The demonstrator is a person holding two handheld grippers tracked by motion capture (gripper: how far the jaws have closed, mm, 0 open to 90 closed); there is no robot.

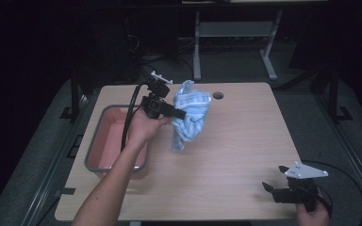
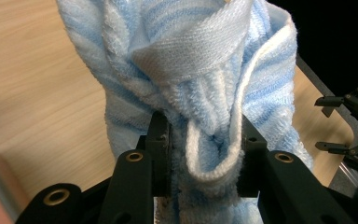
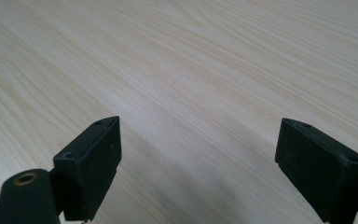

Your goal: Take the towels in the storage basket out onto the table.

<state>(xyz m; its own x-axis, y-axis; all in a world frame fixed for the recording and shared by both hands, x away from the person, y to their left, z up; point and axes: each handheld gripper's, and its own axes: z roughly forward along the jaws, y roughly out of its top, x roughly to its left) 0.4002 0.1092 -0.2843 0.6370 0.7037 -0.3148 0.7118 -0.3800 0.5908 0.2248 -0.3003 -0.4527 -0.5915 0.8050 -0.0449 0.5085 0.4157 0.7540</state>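
Blue-striped towel held bunched, lifted clear of table, upper centre of high view. Left gripper jaws pinched on gathered folds at mid-length, so loose end hangs below and cloth is carried in one piece. Grip seen close in left gripper view: terry squeezed between pads. Pink tub set just left of towel, likely destination. Right gripper parked at lower right, jaws spread over bare wood, nothing held; probably kept idle, out of path.
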